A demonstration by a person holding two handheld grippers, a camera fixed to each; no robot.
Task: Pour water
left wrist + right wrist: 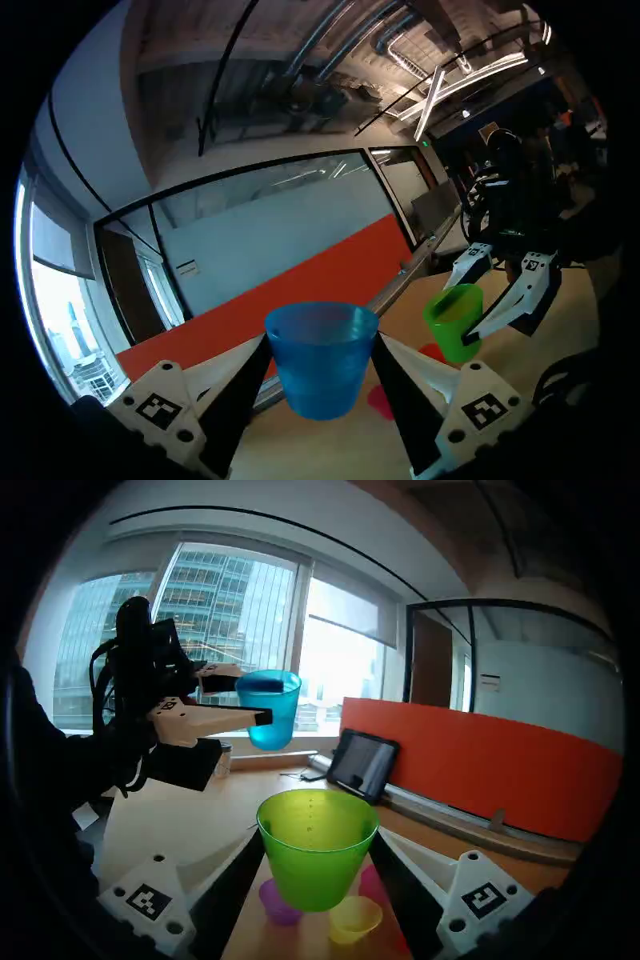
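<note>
A blue cup (322, 358) stands upright between the fingers of my left gripper (320, 376), which is shut on it and holds it high above the table. The right gripper view shows the same blue cup (269, 708) raised at the upper left, with the left gripper (240, 700) around it. My right gripper (318, 872) is shut on a green cup (317, 858), upright, lower than the blue one. In the left gripper view the green cup (454, 322) appears at the right, held by the right gripper (472, 308). I cannot see water in either cup.
Small cups lie on the wooden table (184, 816) under the green cup: purple (278, 902), yellow (354, 918) and pink (370, 882). A tablet (364, 766) leans near an orange partition (496, 768). Windows are behind. A person's dark sleeve (48, 768) is at the left.
</note>
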